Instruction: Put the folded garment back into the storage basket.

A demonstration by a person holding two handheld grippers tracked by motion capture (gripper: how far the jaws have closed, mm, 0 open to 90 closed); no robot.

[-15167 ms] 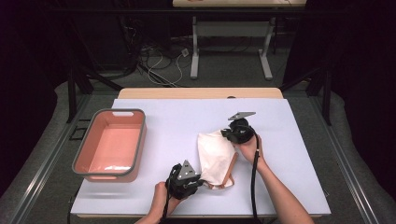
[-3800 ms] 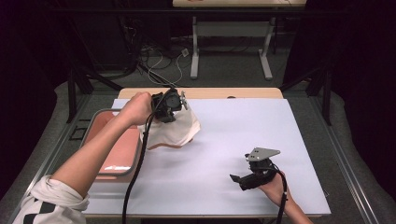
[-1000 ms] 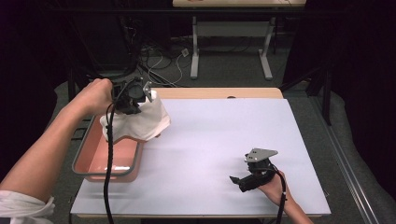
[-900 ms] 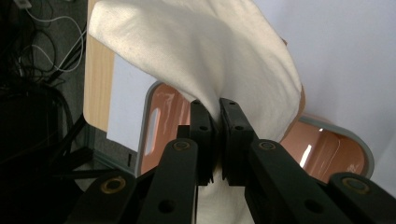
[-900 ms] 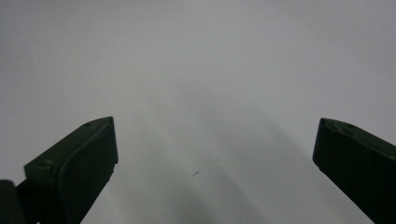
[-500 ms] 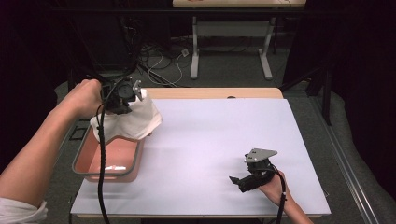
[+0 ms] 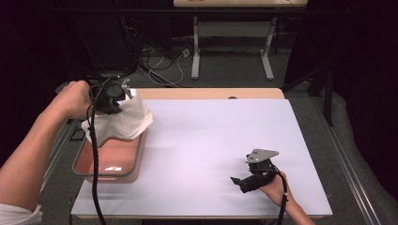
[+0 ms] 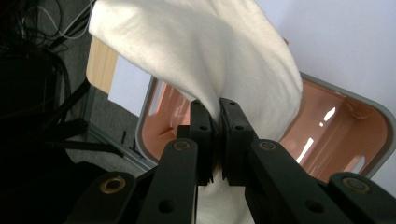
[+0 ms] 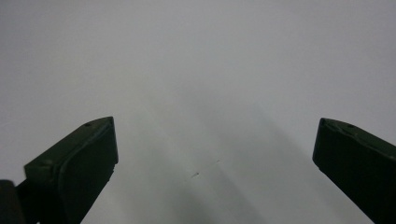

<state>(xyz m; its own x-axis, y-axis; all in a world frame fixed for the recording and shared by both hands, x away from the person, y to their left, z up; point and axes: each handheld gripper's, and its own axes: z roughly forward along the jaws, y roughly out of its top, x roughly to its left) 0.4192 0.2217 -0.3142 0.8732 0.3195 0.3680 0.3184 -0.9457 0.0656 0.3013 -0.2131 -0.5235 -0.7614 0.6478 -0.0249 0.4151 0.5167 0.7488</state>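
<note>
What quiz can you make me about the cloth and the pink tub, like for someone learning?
1. True or false: the left gripper has its fingers pinched on the white cloth.
2. Is the cloth held over the pink tub or over the middle of the table?
3. How do the right gripper fingers stand: wide apart or closed?

Key
1. True.
2. Over the pink tub, at its far end.
3. Wide apart, with nothing between them.
</note>
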